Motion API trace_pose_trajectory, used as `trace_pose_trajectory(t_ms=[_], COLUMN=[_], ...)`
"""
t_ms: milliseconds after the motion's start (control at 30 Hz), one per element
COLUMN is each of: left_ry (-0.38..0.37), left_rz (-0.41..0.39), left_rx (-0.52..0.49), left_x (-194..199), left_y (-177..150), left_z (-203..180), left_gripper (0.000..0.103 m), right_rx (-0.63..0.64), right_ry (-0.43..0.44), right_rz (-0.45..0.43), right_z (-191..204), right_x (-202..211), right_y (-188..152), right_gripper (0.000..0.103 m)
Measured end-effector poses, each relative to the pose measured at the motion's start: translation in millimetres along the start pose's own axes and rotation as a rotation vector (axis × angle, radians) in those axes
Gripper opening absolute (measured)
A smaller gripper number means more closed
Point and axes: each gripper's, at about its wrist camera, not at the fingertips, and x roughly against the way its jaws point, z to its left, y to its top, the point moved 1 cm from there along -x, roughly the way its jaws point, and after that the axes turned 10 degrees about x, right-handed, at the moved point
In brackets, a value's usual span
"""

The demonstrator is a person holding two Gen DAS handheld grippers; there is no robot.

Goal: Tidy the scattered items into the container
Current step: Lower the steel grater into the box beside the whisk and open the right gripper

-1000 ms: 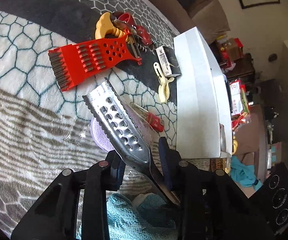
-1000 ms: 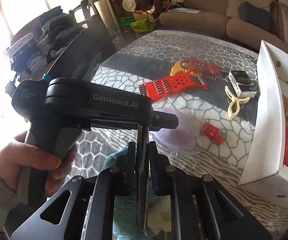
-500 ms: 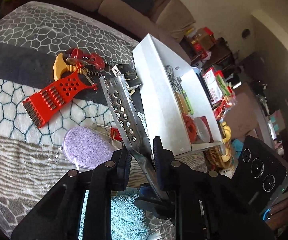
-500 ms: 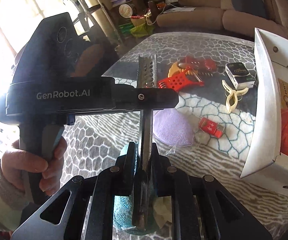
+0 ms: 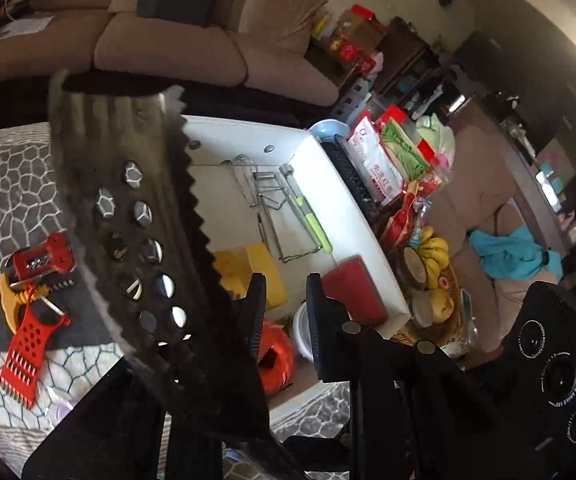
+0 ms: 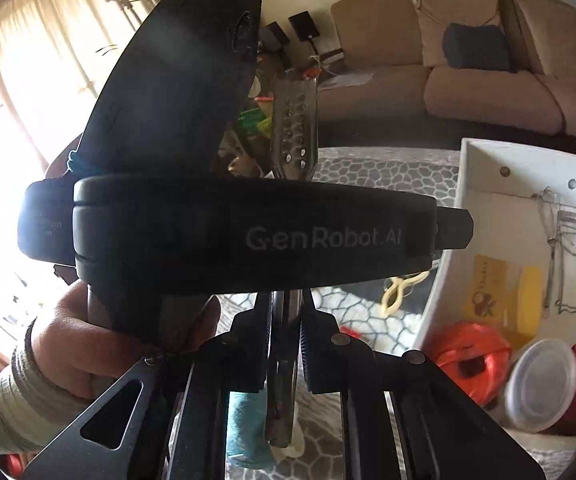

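Your right gripper is clamped on the handle of the serrated metal utensil. In the right wrist view its fingers are pressed in from both sides with no gap visible around the handle. The perforated blade rises up the middle of that frame, passes behind your left gripper's body and comes out above it.

Your left gripper has its jaws a moderate way apart with nothing between them. Through the gap you can see the container's contents. In the left wrist view the utensil runs from upper left to bottom centre, outside the jaws on the left, and overlaps the left finger. I can't tell whether it touches that finger. Your left hand grips the handle at lower left of the right wrist view.

The white container sits centre frame in the left wrist view and at the right edge of the right wrist view. Already in it:
- a wire whisk
- a green-handled peeler
- a yellow pack
- a red box
- an orange roll
- a clear lidded tub

Still out on the patterned blanket, at the left of the left wrist view:
- the red slicer
- a red corkscrew tool
- a yellow handle

A cream clip lies just outside the container wall in the right wrist view.
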Motion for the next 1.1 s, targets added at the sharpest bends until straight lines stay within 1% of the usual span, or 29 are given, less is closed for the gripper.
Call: trace_pose_trajectory(t_ms=[67, 133, 233, 367, 433, 500, 567, 667, 733, 800, 900, 967, 1000, 1033, 1067, 1100], left_ry=[-0.014, -0.031, -0.019, 0.004, 0.019, 0.038, 0.077, 0.091, 0.116, 0.126, 0.164, 0.186, 0.186, 0.182, 0.18, 0.172], left_rz=[0.024, 0.056, 0.084, 0.105, 0.119, 0.134, 0.156, 0.173, 0.175, 0.178, 0.185, 0.176, 0.169, 0.158, 0.145, 0.134], left_rx=[-0.007, 0.003, 0.012, 0.047, 0.064, 0.075, 0.08, 0.107, 0.101, 0.106, 0.132, 0.147, 0.156, 0.169, 0.181, 0.188], left_x=[-26, -55, -99, -155, -181, -203, -223, -239, -246, -249, -257, -256, -254, -250, -246, -242], left_y=[29, 54, 81, 103, 107, 108, 108, 105, 106, 107, 106, 107, 107, 109, 110, 111], left_z=[-12, -18, -15, 4, 14, 22, 31, 42, 45, 50, 59, 69, 73, 79, 83, 85], left_gripper=[0.018, 0.018, 0.018, 0.018, 0.018, 0.018, 0.018, 0.018, 0.018, 0.018, 0.018, 0.018, 0.018, 0.02, 0.026, 0.03], right_rx=[-0.047, -0.081, -0.141, -0.159, -0.159, -0.166, -0.184, -0.196, -0.2, -0.211, -0.218, -0.222, -0.222, -0.224, -0.227, -0.23], right_ry=[-0.005, -0.026, -0.028, -0.062, -0.082, -0.099, -0.098, -0.108, -0.12, -0.132, -0.151, -0.162, -0.17, -0.174, -0.177, -0.184], right_rz=[-0.008, 0.006, 0.049, 0.134, 0.175, 0.196, 0.208, 0.234, 0.248, 0.258, 0.282, 0.29, 0.295, 0.295, 0.296, 0.301], right_z=[-39, -79, -139, -200, -223, -244, -261, -281, -293, -301, -310, -314, -315, -316, -317, -318], right_x=[16, 26, 23, 1, -16, -29, -42, -57, -63, -68, -75, -79, -81, -82, -84, -85], right_y=[14, 25, 35, 35, 32, 28, 23, 15, 10, 4, -4, -7, -8, -8, -9, -9], right_gripper=[0.012, 0.012, 0.012, 0.012, 0.012, 0.012, 0.012, 0.012, 0.012, 0.012, 0.012, 0.012, 0.012, 0.012, 0.012, 0.012])
